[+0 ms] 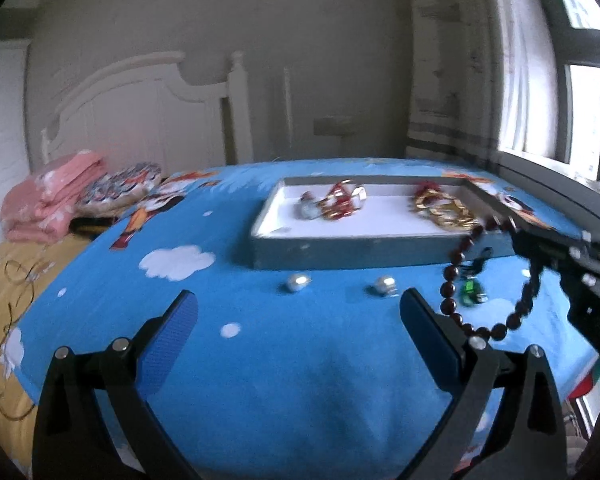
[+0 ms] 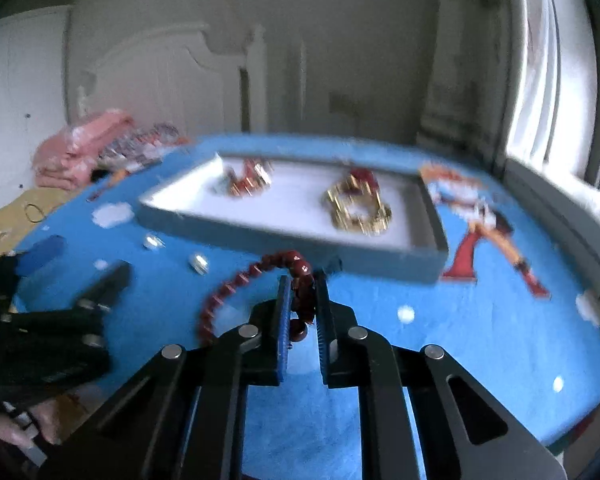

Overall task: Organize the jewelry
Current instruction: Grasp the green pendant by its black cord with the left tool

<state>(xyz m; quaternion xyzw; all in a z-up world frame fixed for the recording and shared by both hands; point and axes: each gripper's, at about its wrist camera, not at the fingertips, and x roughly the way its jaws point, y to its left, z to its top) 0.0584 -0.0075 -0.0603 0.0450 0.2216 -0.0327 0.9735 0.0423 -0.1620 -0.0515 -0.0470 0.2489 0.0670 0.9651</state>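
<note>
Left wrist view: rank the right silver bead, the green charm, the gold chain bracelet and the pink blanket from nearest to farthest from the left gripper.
From the left gripper:
1. Right silver bead, just ahead on the blue cover.
2. Green charm, ahead right.
3. Gold chain bracelet, in the tray's right end.
4. Pink blanket, far left.

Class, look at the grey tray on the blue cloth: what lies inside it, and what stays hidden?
Inside the tray, on its white floor, lie a gold chain pile, a red-and-gold piece and a small pale item. The near wall hides the floor just behind it; blur hides finer detail.
</note>
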